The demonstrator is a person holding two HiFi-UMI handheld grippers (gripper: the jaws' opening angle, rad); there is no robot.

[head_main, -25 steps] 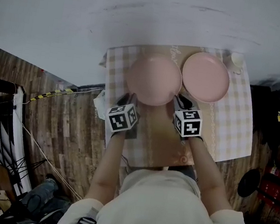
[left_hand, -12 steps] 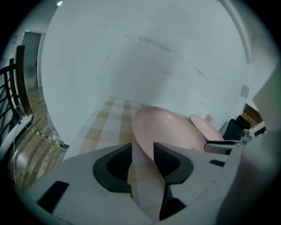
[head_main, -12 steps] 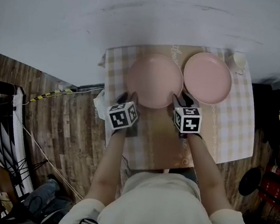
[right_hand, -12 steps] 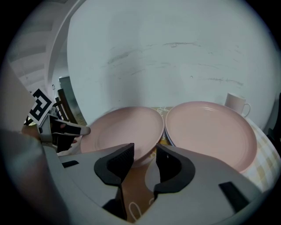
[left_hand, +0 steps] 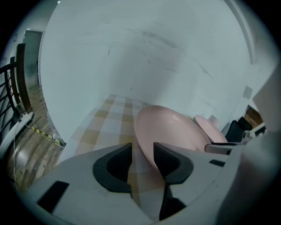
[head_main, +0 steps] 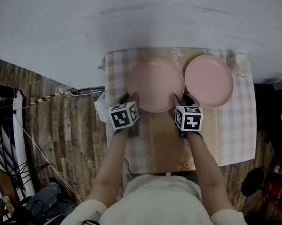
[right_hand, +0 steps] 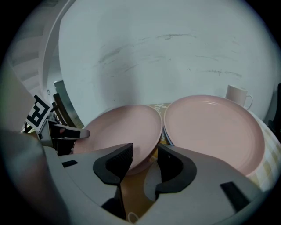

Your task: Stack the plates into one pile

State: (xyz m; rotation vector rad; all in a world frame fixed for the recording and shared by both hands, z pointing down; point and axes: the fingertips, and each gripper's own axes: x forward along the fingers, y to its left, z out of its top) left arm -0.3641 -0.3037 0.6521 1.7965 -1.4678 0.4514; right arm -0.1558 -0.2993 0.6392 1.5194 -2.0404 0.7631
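Pink plate (head_main: 156, 84) nr 2nd plate (head_main: 209, 81)

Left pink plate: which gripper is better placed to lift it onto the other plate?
Probably right: the right gripper, jaws just opened wide, straddles the left plate's rim beside the other plate.

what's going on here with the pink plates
A person holds tongs in each hand over a checked cloth. The left tongs and right tongs flank the left pink plate, its rim in the gap of each; both have just been opening and neither presses on it. The second pink plate lies beside it, so nothing is stacked yet.
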